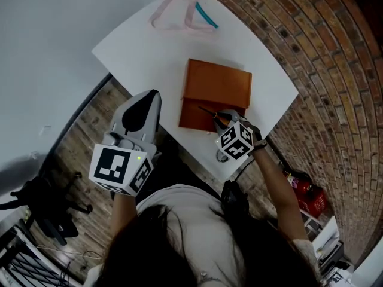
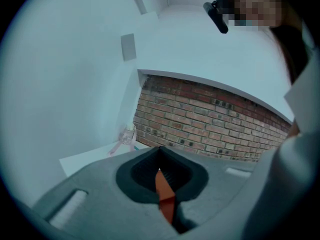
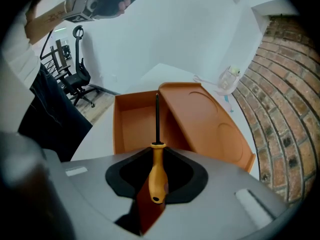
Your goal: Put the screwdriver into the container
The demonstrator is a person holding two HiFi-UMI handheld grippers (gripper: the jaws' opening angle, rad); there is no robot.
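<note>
The right tongs [image 3: 156,159] are closed on the yellow handle of the screwdriver [image 3: 157,176], which sits upright in the frame between the jaws. Its dark shaft runs straight away from the jaws, toward the orange container [image 3: 131,126]. The tip lies over the open compartment, close beside the inner edge of the raised lid [image 3: 207,121]; whether it touches the container cannot be determined. In the head view the right tongs [image 1: 226,122] stand at the lower right of the container [image 1: 194,115], with the screwdriver [image 1: 210,112] lying across its near part. The left tongs [image 2: 161,171] are closed with nothing held between the jaws. In the head view the left tongs [image 1: 145,103] are left of centre, just beside the bench's lower left edge and apart from the container. The container rests on the white bench [image 1: 149,52], lid open and lying toward the top of the frame. At the top of the head view, a clear object with pink straps [image 1: 179,5] and a teal item [image 1: 207,14] lie near the far edge of the bench, well apart from the container.
</note>
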